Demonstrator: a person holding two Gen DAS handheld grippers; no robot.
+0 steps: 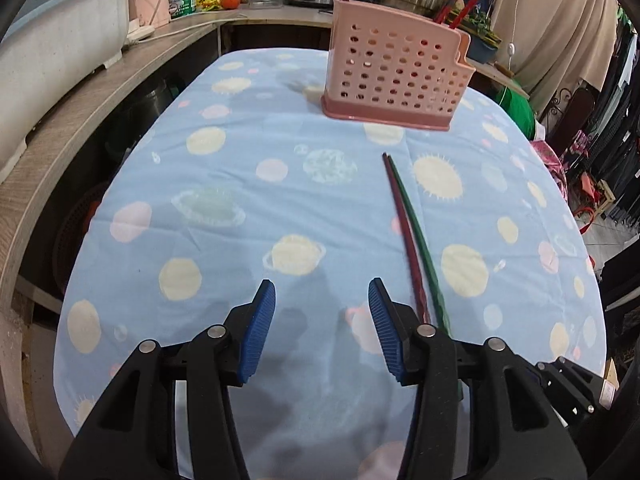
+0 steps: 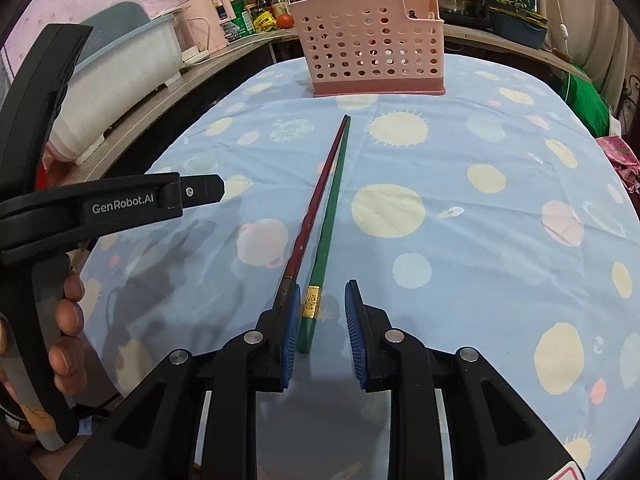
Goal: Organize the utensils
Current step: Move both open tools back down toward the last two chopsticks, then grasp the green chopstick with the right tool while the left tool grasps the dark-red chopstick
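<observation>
A pink perforated utensil holder (image 1: pixel 394 74) stands at the far end of the table and holds some chopsticks; it also shows in the right wrist view (image 2: pixel 374 46). A dark red chopstick (image 2: pixel 316 200) and a green chopstick (image 2: pixel 332 216) lie side by side on the cloth, tips toward the holder; both show in the left wrist view (image 1: pixel 404 220). My right gripper (image 2: pixel 322 320) is open, with the green chopstick's thick end between its jaws and the red one against the outside of the left finger. My left gripper (image 1: pixel 322 316) is open and empty, just left of the chopsticks.
The table wears a blue cloth with planets (image 1: pixel 240 208). A wooden counter (image 1: pixel 80 96) runs along the left and back, with a white tub (image 1: pixel 52 56), bottles, a tomato and pots. The left gripper's body (image 2: pixel 100 204) shows at the left in the right wrist view.
</observation>
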